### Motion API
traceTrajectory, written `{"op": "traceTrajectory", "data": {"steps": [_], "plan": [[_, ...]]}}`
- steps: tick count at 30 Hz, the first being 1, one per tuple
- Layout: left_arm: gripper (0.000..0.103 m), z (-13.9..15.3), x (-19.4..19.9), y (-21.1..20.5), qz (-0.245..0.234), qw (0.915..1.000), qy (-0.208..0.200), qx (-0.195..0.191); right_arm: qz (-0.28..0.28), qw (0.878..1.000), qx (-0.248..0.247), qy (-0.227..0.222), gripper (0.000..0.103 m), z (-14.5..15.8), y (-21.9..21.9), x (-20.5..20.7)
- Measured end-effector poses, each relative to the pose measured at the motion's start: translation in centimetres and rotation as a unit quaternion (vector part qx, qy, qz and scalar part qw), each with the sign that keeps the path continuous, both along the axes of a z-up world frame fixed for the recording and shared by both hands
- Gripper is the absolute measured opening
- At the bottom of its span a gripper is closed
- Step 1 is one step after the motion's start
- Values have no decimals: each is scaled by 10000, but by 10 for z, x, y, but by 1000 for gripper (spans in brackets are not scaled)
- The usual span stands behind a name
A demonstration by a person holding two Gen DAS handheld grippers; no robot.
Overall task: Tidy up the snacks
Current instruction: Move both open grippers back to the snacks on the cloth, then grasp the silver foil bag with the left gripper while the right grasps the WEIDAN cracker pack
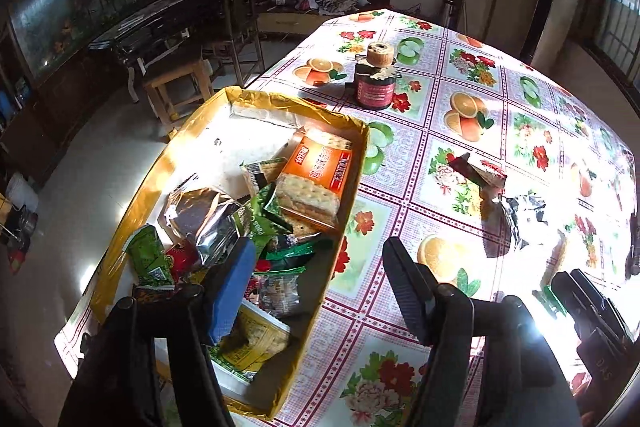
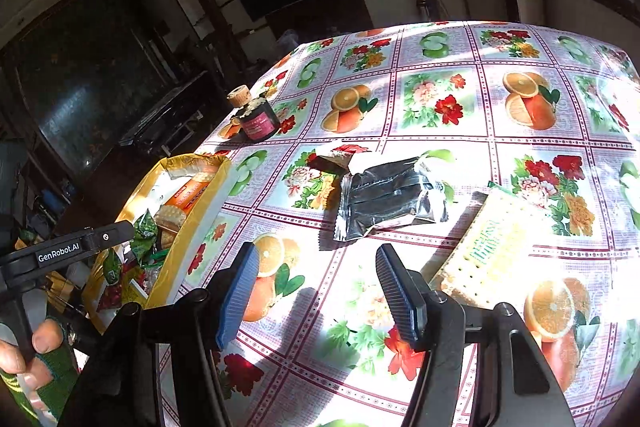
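The silver pack (image 2: 390,201) is seen just ahead of the empty, open right gripper (image 2: 318,291), lying crosswise. The left gripper (image 1: 320,287) is held open too.

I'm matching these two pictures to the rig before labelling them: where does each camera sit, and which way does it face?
Left wrist: on the left gripper, looking down over the yellow snack box and tablecloth; its own open fingers show.
Right wrist: on the right gripper, looking down at the silver packet and cracker pack; open fingers and a hand on the other gripper show.
Shared: box, silver packet, corked jar.
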State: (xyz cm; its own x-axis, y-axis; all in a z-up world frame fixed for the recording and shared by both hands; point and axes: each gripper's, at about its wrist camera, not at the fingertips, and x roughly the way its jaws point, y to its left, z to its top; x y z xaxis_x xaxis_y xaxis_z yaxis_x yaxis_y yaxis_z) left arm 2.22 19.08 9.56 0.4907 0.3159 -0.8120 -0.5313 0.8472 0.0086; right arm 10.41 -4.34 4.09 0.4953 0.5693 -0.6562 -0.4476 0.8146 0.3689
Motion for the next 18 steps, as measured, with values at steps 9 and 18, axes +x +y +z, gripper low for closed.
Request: {"op": "traceTrajectory", "data": {"steps": [9,18], "plan": [[71,-13,53,-68,-817,9965,175,76,-648,9974,-308,79,70,-11,-57,16],[72,-39,90,-91,-1323,9901,461,-22,-826,9937,-735,180,75,-23,-55,29]]}}
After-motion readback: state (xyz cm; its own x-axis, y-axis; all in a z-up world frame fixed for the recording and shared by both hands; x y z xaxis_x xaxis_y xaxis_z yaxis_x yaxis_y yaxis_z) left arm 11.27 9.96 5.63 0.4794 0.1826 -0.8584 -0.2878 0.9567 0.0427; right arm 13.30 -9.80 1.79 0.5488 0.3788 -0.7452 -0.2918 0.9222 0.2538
